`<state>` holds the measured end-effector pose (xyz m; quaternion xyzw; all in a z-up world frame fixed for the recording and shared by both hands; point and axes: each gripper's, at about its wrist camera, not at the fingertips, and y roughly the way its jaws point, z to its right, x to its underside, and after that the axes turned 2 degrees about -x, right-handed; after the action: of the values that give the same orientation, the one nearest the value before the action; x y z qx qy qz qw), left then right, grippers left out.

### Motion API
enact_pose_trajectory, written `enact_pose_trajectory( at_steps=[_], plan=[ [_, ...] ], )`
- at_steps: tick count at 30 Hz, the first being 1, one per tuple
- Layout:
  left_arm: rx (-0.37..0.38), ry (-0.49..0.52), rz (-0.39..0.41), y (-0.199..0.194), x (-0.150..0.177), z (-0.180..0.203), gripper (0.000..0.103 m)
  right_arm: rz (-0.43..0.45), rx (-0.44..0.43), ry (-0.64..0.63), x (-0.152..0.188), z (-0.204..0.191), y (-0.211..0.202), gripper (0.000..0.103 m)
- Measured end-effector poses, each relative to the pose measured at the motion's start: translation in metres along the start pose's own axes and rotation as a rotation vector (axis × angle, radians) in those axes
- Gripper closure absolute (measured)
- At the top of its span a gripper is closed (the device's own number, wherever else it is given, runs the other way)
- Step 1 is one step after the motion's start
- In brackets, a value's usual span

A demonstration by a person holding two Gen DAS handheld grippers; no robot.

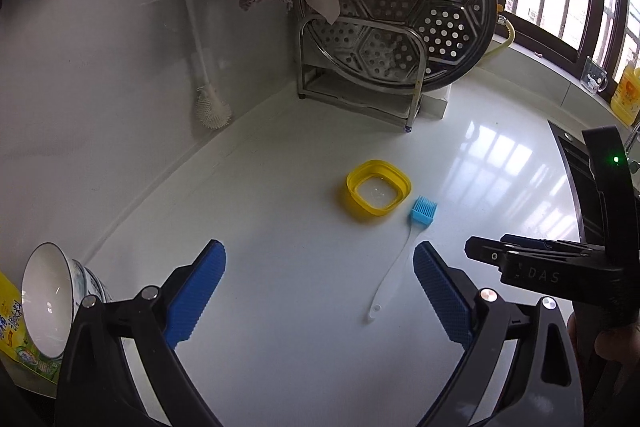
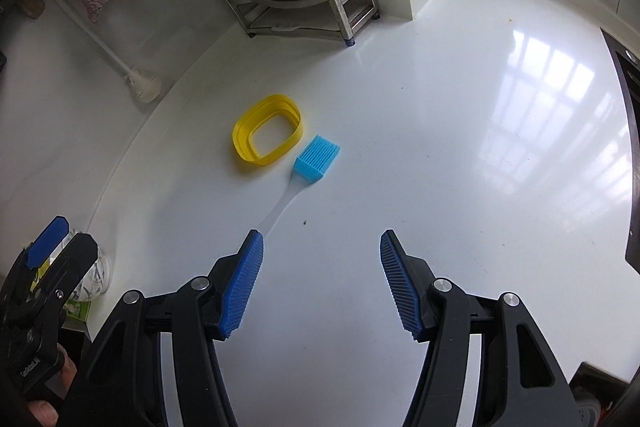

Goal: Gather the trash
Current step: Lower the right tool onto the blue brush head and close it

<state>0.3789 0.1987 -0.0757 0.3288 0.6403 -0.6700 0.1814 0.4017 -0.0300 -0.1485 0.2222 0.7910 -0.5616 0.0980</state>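
Note:
A yellow plastic frame-shaped lid (image 1: 378,187) (image 2: 267,133) lies flat on the white counter. Right beside it lies a brush with a blue silicone head (image 1: 423,209) (image 2: 317,159) and a clear handle pointing toward me. My left gripper (image 1: 319,281) is open above the counter, short of both things, nothing between its blue pads. My right gripper (image 2: 322,269) is open too; its left pad sits near the handle's end without holding it. In the left wrist view the right gripper's body (image 1: 552,267) shows at the right edge.
A steel rack (image 1: 360,95) with a perforated steamer tray (image 1: 400,7) stands at the back wall, cloths hanging above. A white bottle brush (image 1: 212,107) leans on the wall. A white bowl (image 1: 48,299) and a yellow packet are at the left; a dark sink edge (image 2: 630,131) at the right.

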Motion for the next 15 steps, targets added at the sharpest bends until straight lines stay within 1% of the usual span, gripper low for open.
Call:
enact_pose_trajectory(
  at_steps=[5, 10, 15],
  plan=[
    [0.012, -0.019, -0.017, 0.020, 0.001, -0.011, 0.010, 0.001, 0.031, 0.022, -0.013, -0.007, 0.031, 0.044],
    [0.025, -0.032, -0.028, 0.034, 0.004, -0.016, 0.010, 0.001, 0.070, 0.027, -0.024, -0.012, 0.052, 0.044],
    [0.030, -0.041, -0.032, 0.040, 0.006, -0.019, 0.010, 0.010, 0.153, 0.029, -0.028, -0.017, 0.063, 0.045]
  ],
)
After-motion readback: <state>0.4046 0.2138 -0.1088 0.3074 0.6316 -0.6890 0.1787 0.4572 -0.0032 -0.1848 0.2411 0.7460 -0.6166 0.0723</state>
